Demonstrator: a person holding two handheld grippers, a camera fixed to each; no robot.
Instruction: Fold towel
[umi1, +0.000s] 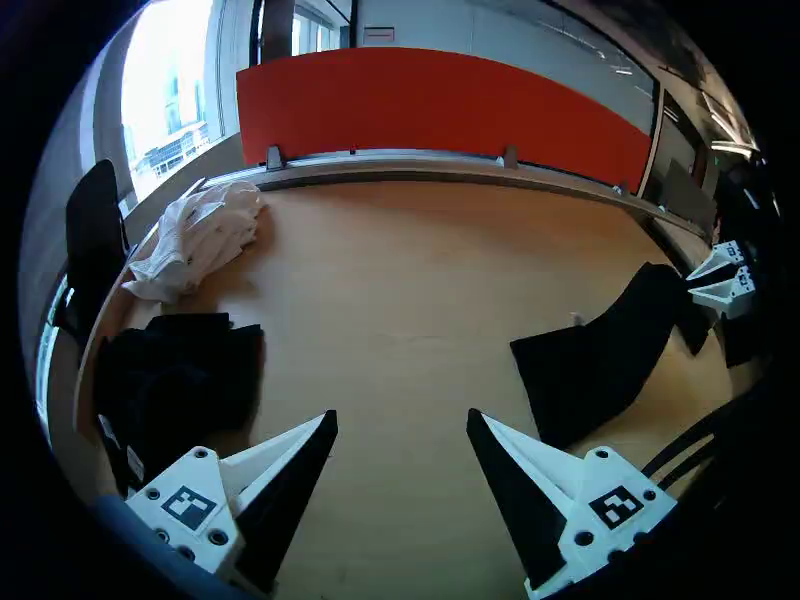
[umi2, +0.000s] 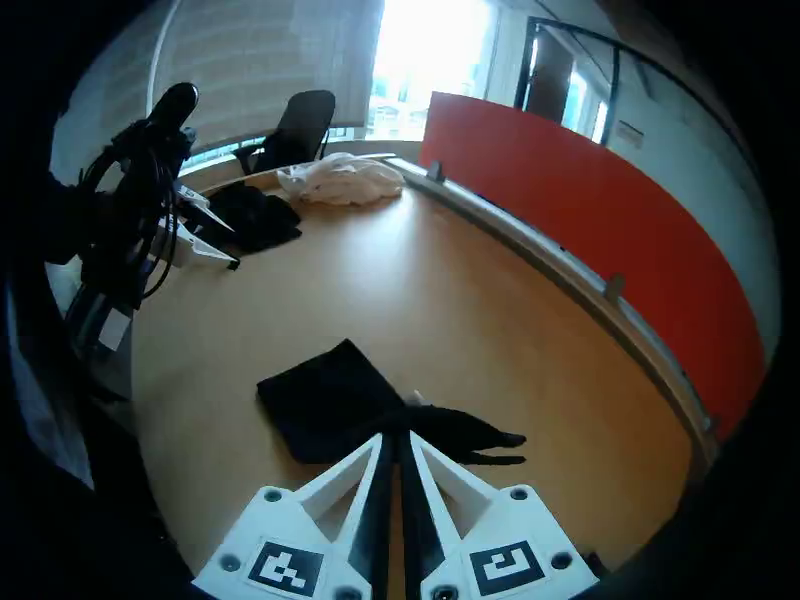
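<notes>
Right tool (umi2: 398, 445) pinching the black towel (umi2: 320, 405) by a corner, left tool (umi1: 400, 415) spread empty, guessing it folds over next.

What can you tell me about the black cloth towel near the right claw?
The black cloth towel is soft-looking, matte and plain. It lies mostly flat on the light wooden table, with one edge lifted and bunched. The right claw is shut on that edge. Nothing else touches it.
</notes>
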